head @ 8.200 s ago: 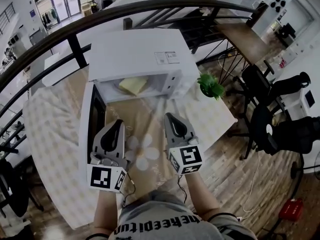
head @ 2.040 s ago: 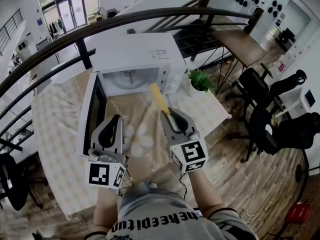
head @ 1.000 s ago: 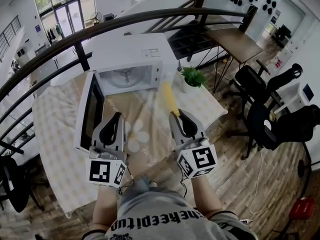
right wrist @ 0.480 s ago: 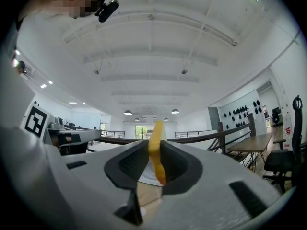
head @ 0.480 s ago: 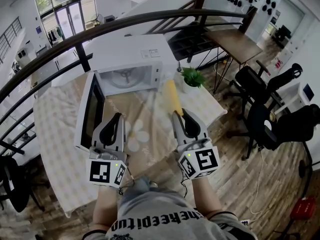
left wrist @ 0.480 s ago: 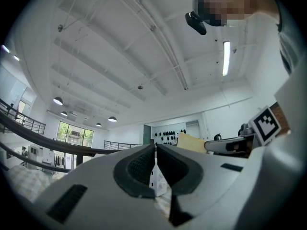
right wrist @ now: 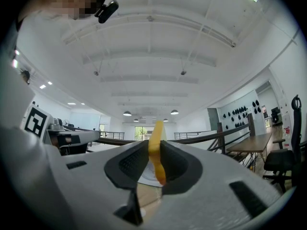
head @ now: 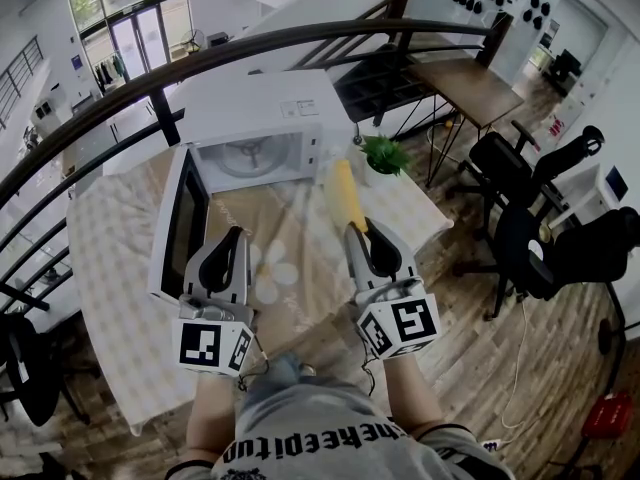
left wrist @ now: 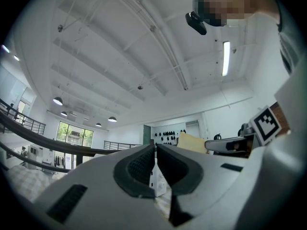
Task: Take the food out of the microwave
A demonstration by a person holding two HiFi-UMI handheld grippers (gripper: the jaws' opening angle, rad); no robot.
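The white microwave [head: 265,108] stands at the table's far side, its door [head: 185,223] swung open to the left and only the glass turntable [head: 250,155] showing inside. A flat yellow piece of food [head: 345,196] is outside it, held over the table in front of the oven. My right gripper [head: 358,230] is shut on its near end; in the right gripper view the food [right wrist: 154,138] stands edge-on between the pads of that gripper [right wrist: 154,150]. My left gripper [head: 236,236] hovers beside the door, and in its own view it [left wrist: 155,150] is shut with nothing in it.
A small green potted plant [head: 383,155] sits right of the microwave, close to the food. The table [head: 110,268] has a pale patterned cloth. A dark curved railing [head: 200,53] runs behind it. Black office chairs [head: 520,168] stand off to the right on the wood floor.
The yellow food, earlier inside the microwave, is now out and in my right gripper. Over the last second that gripper has barely shifted; the left one has stayed put.
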